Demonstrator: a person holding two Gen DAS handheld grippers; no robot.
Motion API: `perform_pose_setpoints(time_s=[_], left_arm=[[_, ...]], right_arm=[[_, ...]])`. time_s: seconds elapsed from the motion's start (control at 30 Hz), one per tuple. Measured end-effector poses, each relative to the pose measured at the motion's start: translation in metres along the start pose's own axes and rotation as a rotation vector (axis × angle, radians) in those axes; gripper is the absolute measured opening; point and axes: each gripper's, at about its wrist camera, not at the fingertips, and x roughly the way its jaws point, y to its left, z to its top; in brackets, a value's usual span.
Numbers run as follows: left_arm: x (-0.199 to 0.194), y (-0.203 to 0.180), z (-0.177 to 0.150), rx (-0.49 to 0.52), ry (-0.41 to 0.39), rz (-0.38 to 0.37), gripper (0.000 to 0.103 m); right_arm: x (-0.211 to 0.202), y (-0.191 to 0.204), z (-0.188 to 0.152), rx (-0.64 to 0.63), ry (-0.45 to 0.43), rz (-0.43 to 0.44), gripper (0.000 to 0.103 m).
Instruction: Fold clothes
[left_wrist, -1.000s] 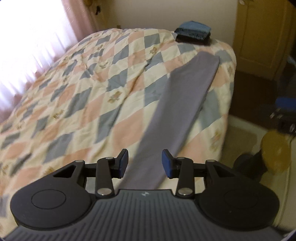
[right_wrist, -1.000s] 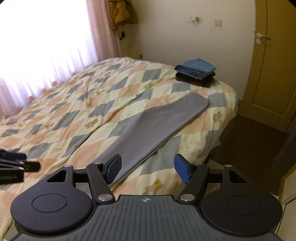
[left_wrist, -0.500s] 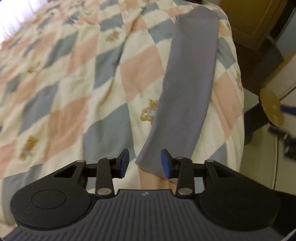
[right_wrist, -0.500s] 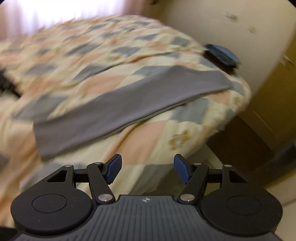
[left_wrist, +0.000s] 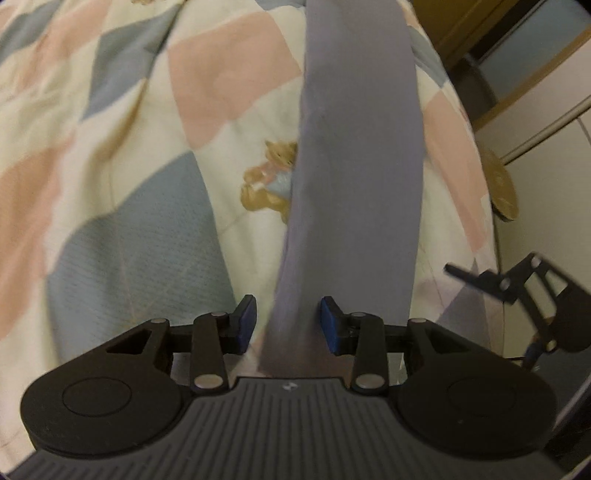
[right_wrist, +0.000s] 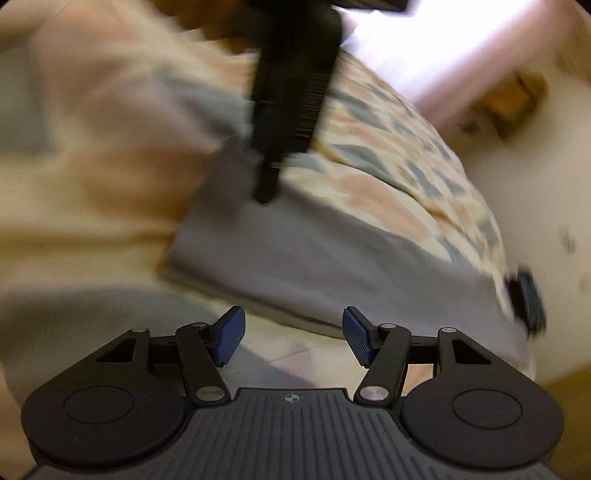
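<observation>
Two handheld grippers hang low over a bed covered by a quilt (left_wrist: 122, 236) patterned in cream, pink and grey-blue diamonds with small teddy bear prints. A long, narrow grey garment (left_wrist: 354, 155), folded into a flat strip, lies on the quilt near the bed's edge. In the left wrist view it runs from 12 o'clock straight down to the near end at 6 o'clock, where the left gripper (left_wrist: 288, 325) straddles it. Its jaws stand partly open, the cloth's near end between the two blue pads; the right pad sits at the fabric, the left pad just clear of its edge, and no firm pinch can be seen. At 3 o'clock in the same view the right gripper (left_wrist: 517, 291) appears from the side, beyond the bed's edge. The right wrist view is heavily blurred: the garment crosses it from 10 o'clock to 4 o'clock, and the left gripper's dark body comes down from 12 o'clock onto the cloth's end. The right gripper's jaws have just been closing but are open, with only quilt between the pads and the garment's long edge just beyond them. A dark folded pile (right_wrist: 528, 299) sits blurred at 3 o'clock on the bed.
</observation>
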Motion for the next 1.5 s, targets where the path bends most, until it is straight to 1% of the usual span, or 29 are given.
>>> perform_pose_setpoints(time_s=[0.1,0.2,0.4,0.5,0.67,0.73,0.77,0.8,0.83,0.87,0.9,0.97,1.0,1.03,1.13,1.23,1.27,1.33,1.37,1.43,1.5], left_arm=[[0.0,0.012,-0.003,-0.057,-0.009,-0.068,0.035],[-0.002,0.023,-0.005,-0.112,-0.011,-0.126,0.035],[0.0,0.03,-0.009,-0.141,-0.024,-0.159,0.035],[0.0,0.031,-0.011,-0.154,-0.032,-0.174,0.035],[0.002,0.031,-0.01,-0.173,-0.02,-0.215,0.033],[0.005,0.031,-0.008,-0.176,-0.01,-0.223,0.027],[0.006,0.032,-0.007,-0.185,-0.005,-0.226,0.022],[0.006,0.035,-0.007,-0.206,-0.001,-0.231,0.02],[0.006,0.038,-0.007,-0.226,0.003,-0.235,0.018],[0.007,0.041,-0.006,-0.247,0.008,-0.24,0.011],[0.007,0.043,-0.006,-0.267,0.011,-0.245,0.008],[0.004,0.045,-0.005,-0.303,0.012,-0.253,0.006],[0.001,0.043,-0.004,-0.311,0.01,-0.25,0.005],[-0.002,0.041,-0.002,-0.32,0.007,-0.248,0.005],[-0.014,0.034,0.008,-0.352,-0.018,-0.251,0.004],[-0.03,0.025,0.024,-0.395,-0.063,-0.264,0.004],[-0.035,0.021,0.032,-0.408,-0.074,-0.265,0.004],[-0.04,0.012,0.049,-0.421,-0.097,-0.263,0.004],[-0.041,0.008,0.057,-0.421,-0.107,-0.26,0.004],[-0.039,0.003,0.072,-0.42,-0.118,-0.238,0.004],[-0.033,0.0,0.082,-0.44,-0.11,-0.217,0.004]], right_arm=[[0.0,0.026,-0.006,-0.109,-0.044,-0.014,0.057],[0.003,0.043,-0.006,-0.183,-0.056,-0.037,0.057],[0.011,0.072,0.001,-0.291,-0.082,-0.07,0.057],[0.015,0.083,0.0,-0.309,-0.109,-0.11,0.058],[0.021,0.095,-0.003,-0.309,-0.156,-0.169,0.058],[0.022,0.095,-0.003,-0.296,-0.171,-0.178,0.058],[0.023,0.094,-0.003,-0.283,-0.177,-0.177,0.058],[0.025,0.092,-0.003,-0.271,-0.178,-0.17,0.057],[0.026,0.09,-0.003,-0.255,-0.179,-0.163,0.052],[0.026,0.088,-0.004,-0.241,-0.176,-0.148,0.047],[0.025,0.085,-0.004,-0.227,-0.174,-0.133,0.041],[0.022,0.082,-0.007,-0.208,-0.168,-0.09,0.02],[0.019,0.079,-0.009,-0.193,-0.169,-0.073,0.017],[0.016,0.075,-0.01,-0.178,-0.169,-0.057,0.01],[0.007,0.049,-0.011,-0.078,-0.17,0.027,0.007],[-0.005,0.006,-0.011,0.096,-0.18,0.133,0.006],[-0.014,-0.007,-0.004,0.143,-0.183,0.15,0.006],[-0.02,-0.042,-0.005,0.255,-0.206,0.224,0.006],[-0.023,-0.057,-0.008,0.299,-0.206,0.227,0.006],[-0.017,-0.082,-0.008,0.343,-0.203,0.241,0.007],[-0.011,-0.106,-0.006,0.386,-0.2,0.257,0.008]])
